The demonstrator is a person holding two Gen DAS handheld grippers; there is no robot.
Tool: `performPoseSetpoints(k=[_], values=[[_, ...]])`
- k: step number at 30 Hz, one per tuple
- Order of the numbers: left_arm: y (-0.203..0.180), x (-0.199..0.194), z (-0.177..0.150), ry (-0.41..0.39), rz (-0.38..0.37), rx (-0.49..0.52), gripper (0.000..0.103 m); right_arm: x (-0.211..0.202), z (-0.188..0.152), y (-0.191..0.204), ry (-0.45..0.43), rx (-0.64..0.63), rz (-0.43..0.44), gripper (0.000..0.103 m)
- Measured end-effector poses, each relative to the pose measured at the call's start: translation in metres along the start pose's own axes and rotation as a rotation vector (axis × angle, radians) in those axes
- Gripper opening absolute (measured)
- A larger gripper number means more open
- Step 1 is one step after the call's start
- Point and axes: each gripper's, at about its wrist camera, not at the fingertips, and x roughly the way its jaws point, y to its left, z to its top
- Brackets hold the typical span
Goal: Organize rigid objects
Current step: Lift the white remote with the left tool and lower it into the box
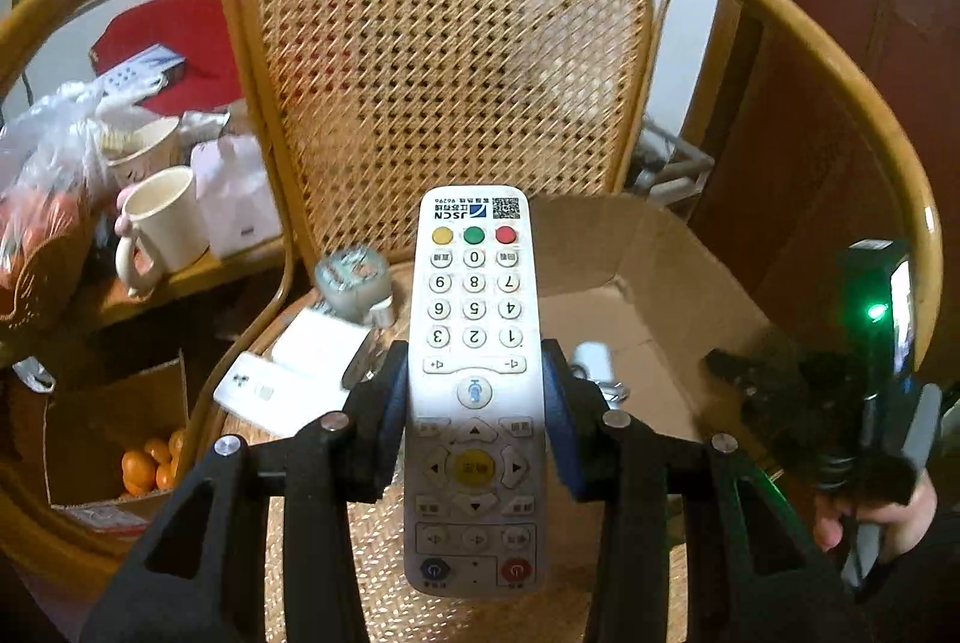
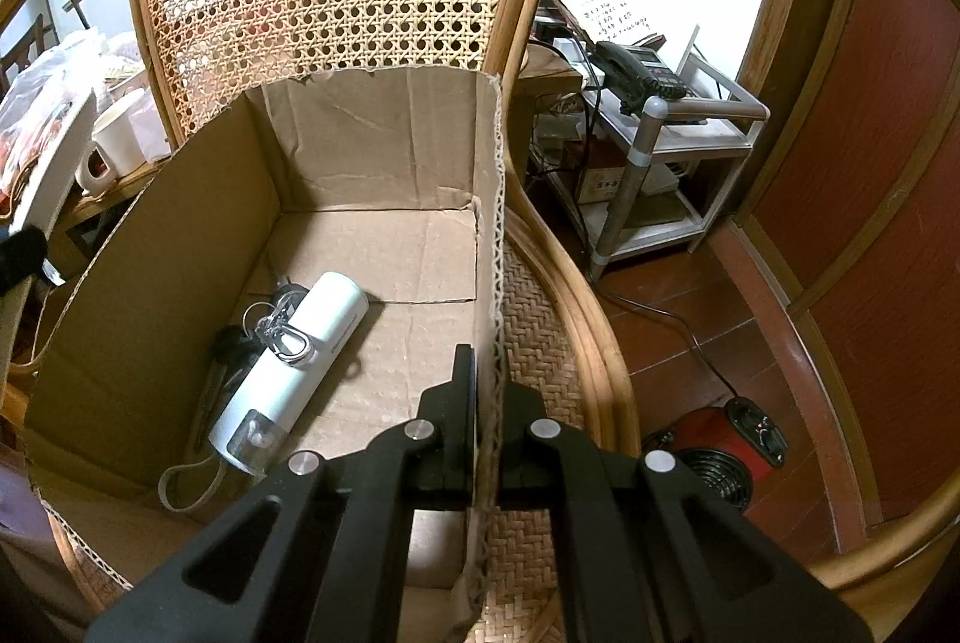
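One white remote (image 1: pixel 475 379) is clamped in the left gripper (image 1: pixel 474 385). One cardboard box (image 2: pixel 372 150), containing one white bottle (image 2: pixel 294 373), is pinched at its right wall by the right gripper (image 2: pixel 487 391).

One white remote control (image 1: pixel 474 385), one cardboard box (image 2: pixel 372 150) on the rattan chair (image 1: pixel 450 42), two mugs (image 1: pixel 159 223) left of the chair, one white bottle (image 2: pixel 294 373), one key bunch (image 2: pixel 270 325).

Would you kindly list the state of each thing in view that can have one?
Left gripper: shut on the remote control, held off the seat.
Right gripper: shut on the cardboard box wall.
Cardboard box: open, on the chair.
White bottle: lying in the box, beside the keys.
Mug: upright.
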Motion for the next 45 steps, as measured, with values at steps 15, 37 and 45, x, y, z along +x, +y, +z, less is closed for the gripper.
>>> performPoseSetpoints(k=[15, 37, 45], values=[[-0.038, -0.014, 0.031, -0.087, -0.111, -0.004, 0.04, 0.0, 0.0, 0.0, -0.001, -0.004, -0.002, 0.005], [-0.072, 0.028, 0.023, 0.011, -0.054, 0.103, 0.031, 0.0, 0.001, -0.004, -0.005, -0.006, 0.001, 0.005], [-0.075, 0.026, 0.022, -0.007, -0.008, 0.154, 0.033, 0.002, 0.003, -0.005, -0.009, -0.01, 0.006, 0.005]])
